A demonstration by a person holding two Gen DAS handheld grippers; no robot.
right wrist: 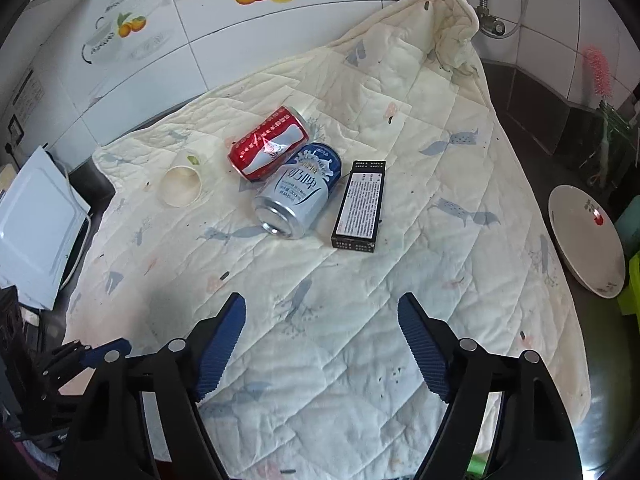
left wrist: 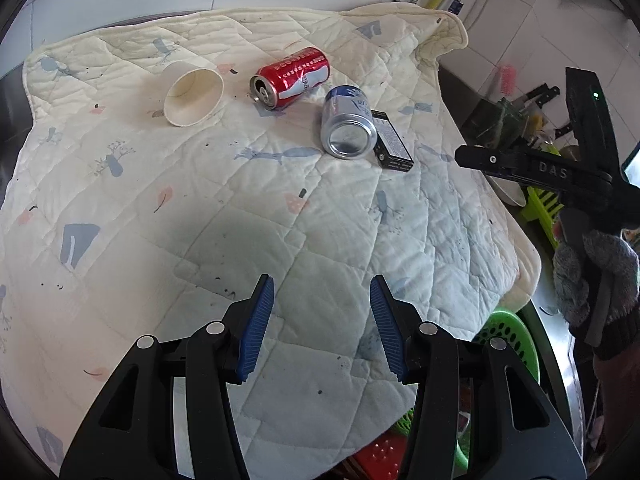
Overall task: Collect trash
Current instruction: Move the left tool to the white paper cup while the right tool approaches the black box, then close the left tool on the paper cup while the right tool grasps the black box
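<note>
A red can (left wrist: 292,77) (right wrist: 269,149), a blue and silver can (left wrist: 348,123) (right wrist: 298,192), a white paper cup (left wrist: 193,94) (right wrist: 181,185) and a black box (left wrist: 392,142) (right wrist: 359,205) lie on their sides on a cream quilted cloth (left wrist: 240,216) (right wrist: 400,280). My left gripper (left wrist: 322,324) is open and empty, well short of the cans. My right gripper (right wrist: 322,344) is open and empty, hovering near the cloth's front, short of the silver can and box. The right gripper's body also shows at the right of the left wrist view (left wrist: 560,168).
A green basket (left wrist: 508,340) sits below the cloth's right front edge. A white plate (right wrist: 586,240) leans at the right. A tiled wall (right wrist: 200,40) and pipes stand behind. A white appliance (right wrist: 36,224) is at the left.
</note>
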